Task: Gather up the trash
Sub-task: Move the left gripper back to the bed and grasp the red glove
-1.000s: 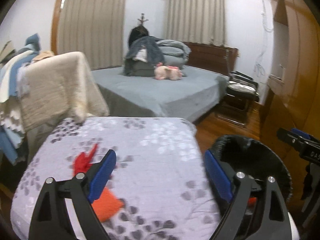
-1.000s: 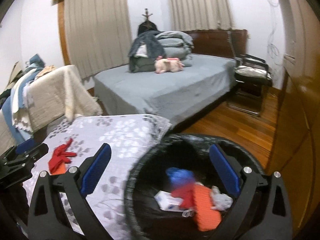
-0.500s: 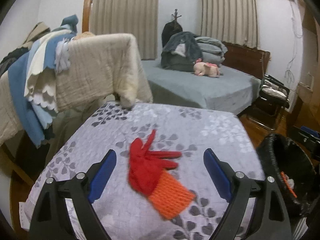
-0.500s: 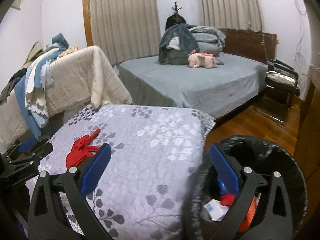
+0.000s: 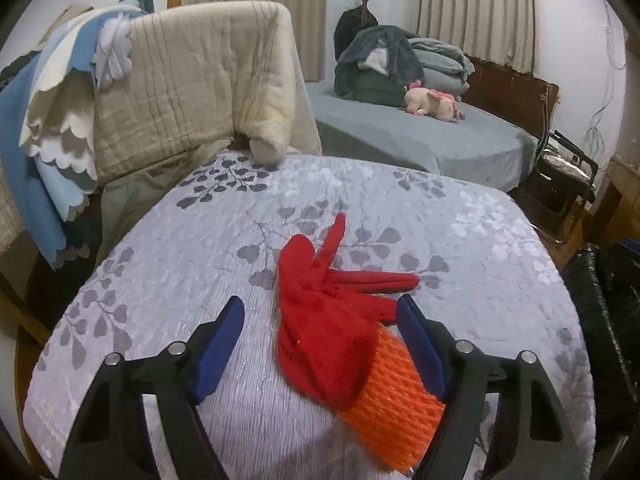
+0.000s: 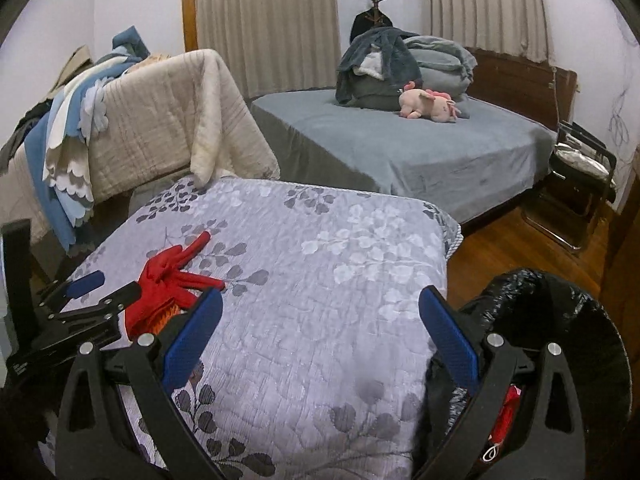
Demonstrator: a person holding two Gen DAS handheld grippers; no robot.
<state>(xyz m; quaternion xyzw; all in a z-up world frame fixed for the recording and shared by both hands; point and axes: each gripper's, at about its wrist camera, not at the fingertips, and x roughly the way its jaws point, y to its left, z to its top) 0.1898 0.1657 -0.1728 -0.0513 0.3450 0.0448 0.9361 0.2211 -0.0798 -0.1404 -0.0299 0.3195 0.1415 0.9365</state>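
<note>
Glove (image 5: 320,320), red with an orange knit cuff, flat on the table (image 5: 480,248) under a lilac cloth printed with grey leaves. Fingers splayed toward the far side, one pointing up and away, cuff nearest the camera.

Left gripper (image 5: 320,306) tilted down over the glove, blue pads either side of it. Jaws just been closing, yet apart: right-hand pad at the edge of the palm and cuff, left-hand pad clear of the fabric, with bare cloth between. Not clamped on anything. From the right wrist view, seen low at the left of the table, straddling the glove.

Right gripper (image 6: 322,298) spread wide, nothing between the pads, hanging above the near right part of the table, well apart from the glove.

Trash bin (image 6: 560,300) lined with a black bag, on the floor just beside the table's right corner, partly hidden behind the right gripper's finger. Inside, a glimpse of red and white scraps (image 6: 504,412), too little showing to name.

Behind the table, beige quilt (image 5: 180,92) draped over a rack with blue and white cloths, one corner hanging down to touch the table's far edge. Farther back, bed (image 6: 400,148) with a grey cover, heaped blankets (image 6: 384,64) and a pink plush toy (image 6: 428,106) on it. Black chair (image 6: 580,184) by the bed on the wooden floor (image 6: 520,240).
</note>
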